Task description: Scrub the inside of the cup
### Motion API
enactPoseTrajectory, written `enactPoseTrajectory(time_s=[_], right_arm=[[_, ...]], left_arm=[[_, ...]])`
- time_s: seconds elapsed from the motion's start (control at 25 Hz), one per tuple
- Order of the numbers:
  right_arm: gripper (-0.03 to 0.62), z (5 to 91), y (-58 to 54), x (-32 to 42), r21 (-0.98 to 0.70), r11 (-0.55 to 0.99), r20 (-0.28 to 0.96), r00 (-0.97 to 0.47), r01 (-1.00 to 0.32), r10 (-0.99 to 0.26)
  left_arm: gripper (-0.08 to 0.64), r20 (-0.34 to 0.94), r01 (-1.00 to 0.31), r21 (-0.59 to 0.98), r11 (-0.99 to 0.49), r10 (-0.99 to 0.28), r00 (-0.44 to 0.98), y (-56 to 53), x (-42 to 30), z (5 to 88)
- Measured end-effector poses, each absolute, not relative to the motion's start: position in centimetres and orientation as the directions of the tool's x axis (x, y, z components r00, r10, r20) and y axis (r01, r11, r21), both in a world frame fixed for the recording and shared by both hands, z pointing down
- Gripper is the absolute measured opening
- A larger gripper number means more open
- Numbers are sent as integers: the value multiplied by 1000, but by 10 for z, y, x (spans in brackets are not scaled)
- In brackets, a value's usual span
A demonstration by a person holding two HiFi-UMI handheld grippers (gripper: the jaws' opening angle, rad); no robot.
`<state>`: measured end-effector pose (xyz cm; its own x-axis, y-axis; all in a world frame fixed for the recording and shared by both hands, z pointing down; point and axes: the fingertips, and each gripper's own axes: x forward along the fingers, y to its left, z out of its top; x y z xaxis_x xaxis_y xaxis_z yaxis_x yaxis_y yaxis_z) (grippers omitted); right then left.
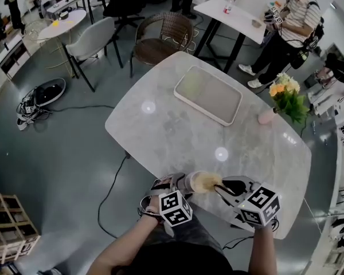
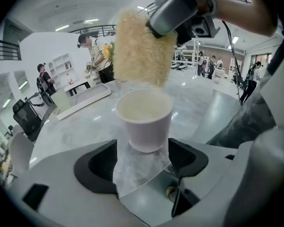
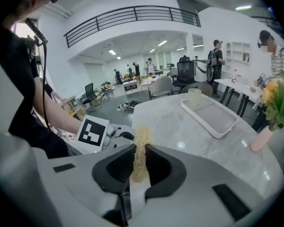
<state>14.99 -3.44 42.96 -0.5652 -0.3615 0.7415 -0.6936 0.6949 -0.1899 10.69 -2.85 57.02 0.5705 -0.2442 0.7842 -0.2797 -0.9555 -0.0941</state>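
Note:
A white paper cup [image 2: 144, 119] stands upright and empty at the near edge of the marble table [image 1: 172, 130]. My left gripper [image 2: 143, 157] is closed around its lower wall, one jaw on each side. In the head view the cup [image 1: 189, 183] sits just ahead of the left gripper [image 1: 175, 185]. A tan, fibrous scrubbing sponge [image 2: 142, 48] hangs just above the cup's mouth, outside the cup. My right gripper [image 3: 140, 150] is shut on the sponge [image 3: 142, 138], which shows edge-on between its jaws. In the head view the right gripper [image 1: 221, 187] is beside the cup, on its right.
A white rectangular tray [image 1: 208, 94] lies at the table's far side with a pale cup [image 3: 194, 98] on it. A pink vase [image 1: 268, 116] with yellow flowers [image 1: 288, 95] stands at the right edge. Chairs, other tables and people are beyond.

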Motion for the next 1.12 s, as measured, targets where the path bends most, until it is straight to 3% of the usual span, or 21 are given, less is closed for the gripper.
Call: enactPoseTrajectory(time_s=[0.36,0.68,0.8,1.12], right_arm=[[60,422,-8,169,-178,544,667,-507,-820,-546],[60,416,35,152,-171,435,598,-444,-884,-667],[60,419,55,142,-179,391,551,-421,-903,-721],[60,417,88,123,-159,306,480,-345,-938,-806]], left_arm=[[338,733,-295,24,-955,-184,654,-13,70,550],[49,613,-309,9,-951,-239,753,3,58,509],[15,574,-329,49,-943,-244,782,10,53,501],[14,477,-418,254,-873,-263,839,20,41,474]])
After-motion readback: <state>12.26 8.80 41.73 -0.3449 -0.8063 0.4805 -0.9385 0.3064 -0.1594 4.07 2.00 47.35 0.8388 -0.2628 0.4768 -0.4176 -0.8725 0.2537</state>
